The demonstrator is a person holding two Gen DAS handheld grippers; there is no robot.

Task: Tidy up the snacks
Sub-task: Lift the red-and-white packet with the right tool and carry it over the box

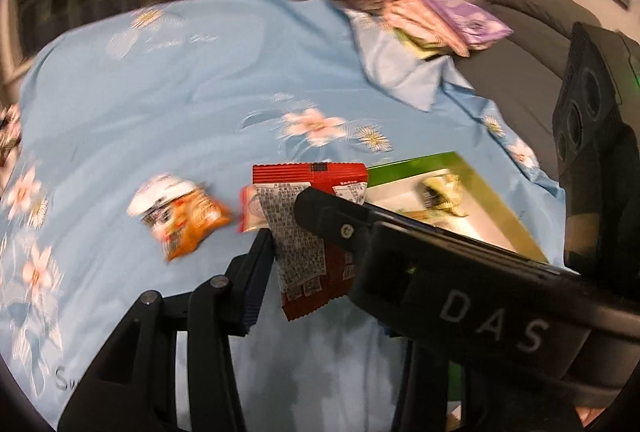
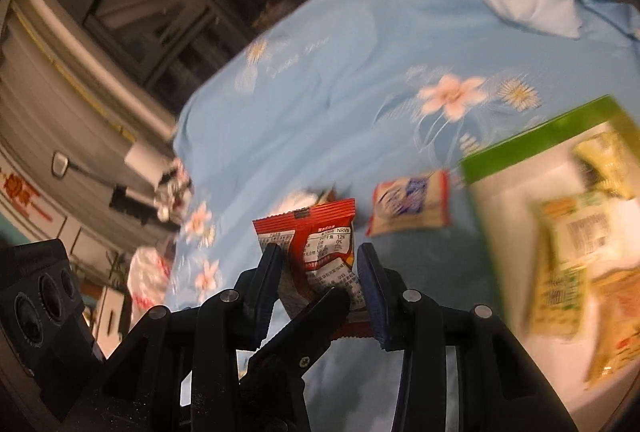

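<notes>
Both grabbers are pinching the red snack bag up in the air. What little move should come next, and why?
Probably carry the red packet sideways to the green-rimmed box and drop it in. Both the right gripper and the left gripper are shut on it, it hangs above the blue cloth, and the box already holds other snack packets.

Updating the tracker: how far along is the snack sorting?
Done: several packets lie in the green box. In hand: left gripper and right gripper both pinch the red packet. To do: orange packet and white-red packet lie on the blue cloth.
</notes>
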